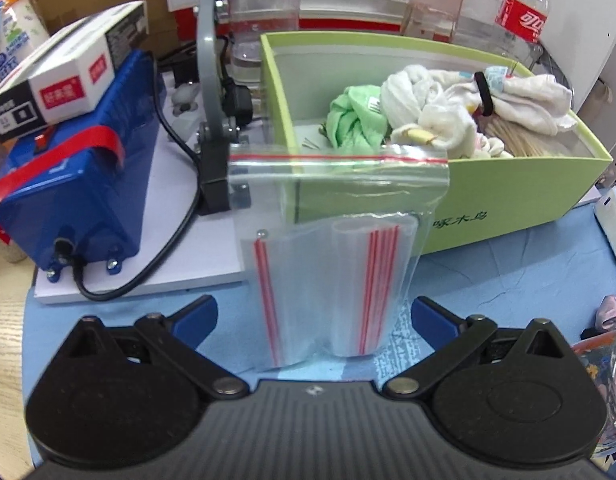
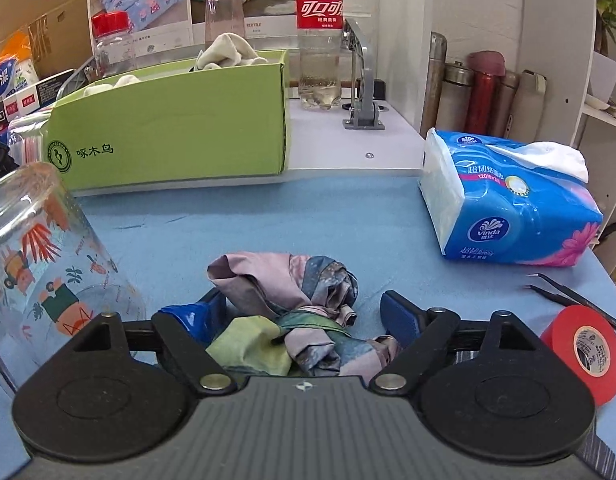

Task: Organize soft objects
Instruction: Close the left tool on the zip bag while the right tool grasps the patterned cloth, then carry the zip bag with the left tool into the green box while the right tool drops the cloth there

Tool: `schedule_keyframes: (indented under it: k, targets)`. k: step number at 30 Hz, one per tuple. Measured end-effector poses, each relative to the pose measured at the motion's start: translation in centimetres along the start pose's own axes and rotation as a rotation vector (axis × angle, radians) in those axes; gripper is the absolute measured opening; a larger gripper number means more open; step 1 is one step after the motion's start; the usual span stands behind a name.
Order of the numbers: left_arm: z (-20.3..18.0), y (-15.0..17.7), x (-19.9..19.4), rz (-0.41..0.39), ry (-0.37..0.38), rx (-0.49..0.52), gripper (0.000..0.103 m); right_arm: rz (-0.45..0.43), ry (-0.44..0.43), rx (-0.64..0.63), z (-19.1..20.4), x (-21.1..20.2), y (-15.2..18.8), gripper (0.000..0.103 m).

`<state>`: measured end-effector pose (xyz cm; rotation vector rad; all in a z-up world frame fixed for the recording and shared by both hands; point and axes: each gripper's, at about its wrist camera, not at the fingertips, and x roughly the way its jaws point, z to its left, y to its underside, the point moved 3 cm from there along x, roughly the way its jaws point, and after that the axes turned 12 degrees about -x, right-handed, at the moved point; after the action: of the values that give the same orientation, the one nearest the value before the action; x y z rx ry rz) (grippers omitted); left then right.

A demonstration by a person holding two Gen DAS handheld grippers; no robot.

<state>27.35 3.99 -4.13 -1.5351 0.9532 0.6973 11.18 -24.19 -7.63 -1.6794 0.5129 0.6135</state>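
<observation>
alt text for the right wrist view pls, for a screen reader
The open right gripper straddles a crumpled pastel cloth on a blue mat, with no clear grip on it. Behind stand a green box holding white cloths and a tissue pack; a printed glass lies at left, red tape at right.

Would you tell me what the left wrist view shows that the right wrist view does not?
Only the left wrist view shows the zip bag between the open left gripper fingers and the blue machine. Only the right shows the tissue pack, red tape roll and tweezers. Both show the green box of cloths and the crumpled cloth.
</observation>
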Motion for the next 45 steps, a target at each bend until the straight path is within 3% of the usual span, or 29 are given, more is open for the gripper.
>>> schedule_keyframes:
  k: [10,13,17,18,19,21,25,31,37,41,45]
  targets:
    - [0.3,-1.1,2.1,0.039,0.022,0.055,0.102,-0.014,0.000,-0.005,0.1,0.0,-0.1,0.075]
    - [1.1,-1.3,2.3,0.042,0.036,0.036,0.098,-0.021,-0.008,-0.003,0.1,-0.1,0.0,0.075]
    - [1.2,-1.3,2.7,0.059,0.087,0.021,0.067,-0.028,-0.013,-0.005,0.2,-0.1,0.0,0.068]
    - [1.2,-1.2,2.5,0.054,0.092,0.022,0.051,-0.032,-0.013,-0.004,0.1,-0.2,0.0,0.063]
    - [1.3,-1.2,2.3,0.053,0.104,0.015,0.044,-0.039,-0.018,-0.002,0.1,-0.3,0.0,0.047]
    - [2.1,-1.0,1.7,0.068,0.134,-0.028,0.027,-0.052,-0.051,0.025,-0.2,-0.6,0.0,0.035]
    - [4.2,-0.3,-0.7,0.025,0.110,-0.064,0.026,-0.057,-0.109,0.036,-0.4,-1.6,-0.1,0.030]
    - [5.4,-1.0,-6.2,-0.063,0.109,-0.063,0.026,-0.158,-0.215,0.089,-1.0,-4.3,-3.0,0.030]
    - [1.8,-5.3,-8.6,-0.127,0.129,0.009,0.026,-0.278,-0.225,-0.012,-0.4,-4.4,-12.3,0.030]
    - [-1.2,-8.9,-7.2,-0.137,0.148,0.039,0.026,-0.272,-0.233,-0.084,0.8,-0.8,-18.6,0.030]
    - [-3.3,-11.4,-4.1,-0.118,0.151,0.050,0.026,-0.223,-0.275,-0.137,2.4,3.7,-22.0,0.031]
